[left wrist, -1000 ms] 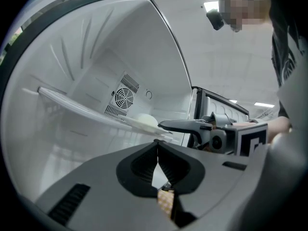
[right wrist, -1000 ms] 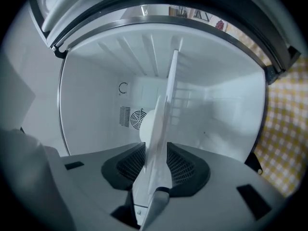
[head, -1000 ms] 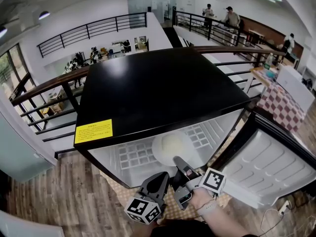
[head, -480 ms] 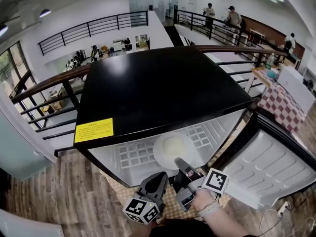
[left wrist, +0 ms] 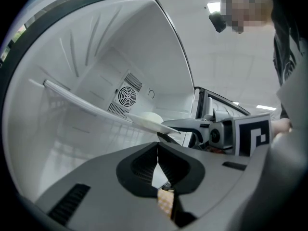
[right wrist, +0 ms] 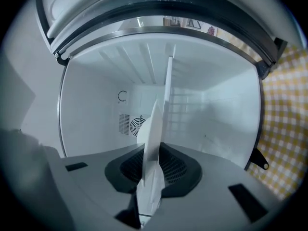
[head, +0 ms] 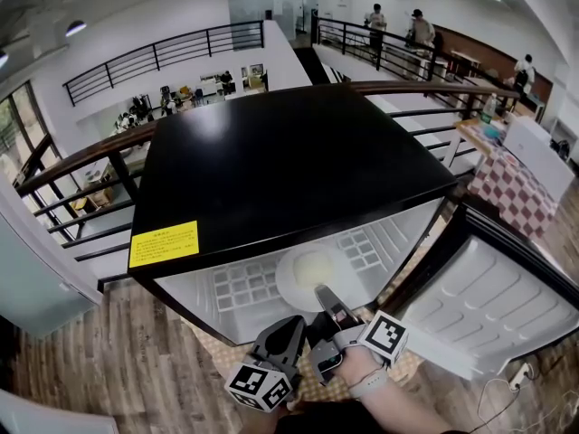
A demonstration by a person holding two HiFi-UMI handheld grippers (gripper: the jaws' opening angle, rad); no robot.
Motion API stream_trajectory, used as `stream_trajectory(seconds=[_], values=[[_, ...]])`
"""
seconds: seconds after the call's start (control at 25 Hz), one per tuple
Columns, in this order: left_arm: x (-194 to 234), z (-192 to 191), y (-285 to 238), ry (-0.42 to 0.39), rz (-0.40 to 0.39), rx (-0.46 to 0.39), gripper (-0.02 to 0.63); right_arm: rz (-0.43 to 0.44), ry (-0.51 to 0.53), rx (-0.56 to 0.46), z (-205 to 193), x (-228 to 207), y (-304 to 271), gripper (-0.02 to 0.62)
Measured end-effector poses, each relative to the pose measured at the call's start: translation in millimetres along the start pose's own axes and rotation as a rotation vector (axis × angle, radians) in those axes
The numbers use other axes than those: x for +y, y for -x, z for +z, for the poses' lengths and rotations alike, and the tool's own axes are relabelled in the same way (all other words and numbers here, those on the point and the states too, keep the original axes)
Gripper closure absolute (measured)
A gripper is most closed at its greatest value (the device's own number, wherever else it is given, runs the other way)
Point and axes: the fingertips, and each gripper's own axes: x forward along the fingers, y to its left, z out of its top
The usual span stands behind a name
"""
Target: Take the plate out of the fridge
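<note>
Right gripper [head: 321,295] has just clamped the plate [head: 306,269], covering its near rim; left gripper [head: 292,325] rests closed, empty.

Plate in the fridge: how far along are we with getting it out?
Done: the white door of the black fridge stands open, and the right claw has just closed on the white round plate at its near rim. In hand: that grip, plate lying on the white wire shelf. Left: draw it out. The left claw is shut, empty.
</note>
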Motion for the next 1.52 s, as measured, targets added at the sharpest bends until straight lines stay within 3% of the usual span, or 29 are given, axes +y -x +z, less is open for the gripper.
stream_trajectory(seconds=[0.36,0.84,1.0,1.28,1.52], values=[[6,0,3,0.01,0.016,-0.001,0.597,-0.011,-0.002,-0.008,-1,0,7,0.529],[8,-2,4,0.014,0.024,0.003,0.597,-0.093,-0.007,-0.052,-1,-6,-5,0.505],[9,-3,4,0.017,0.028,0.005,0.597,-0.092,-0.011,-0.01,-6,-5,-2,0.548],[10,-5,3,0.025,0.03,0.003,0.597,-0.067,0.006,0.04,-8,-3,8,0.549],[8,-5,2,0.028,0.026,0.01,0.597,-0.039,0.026,-0.002,-3,1,1,0.548]])
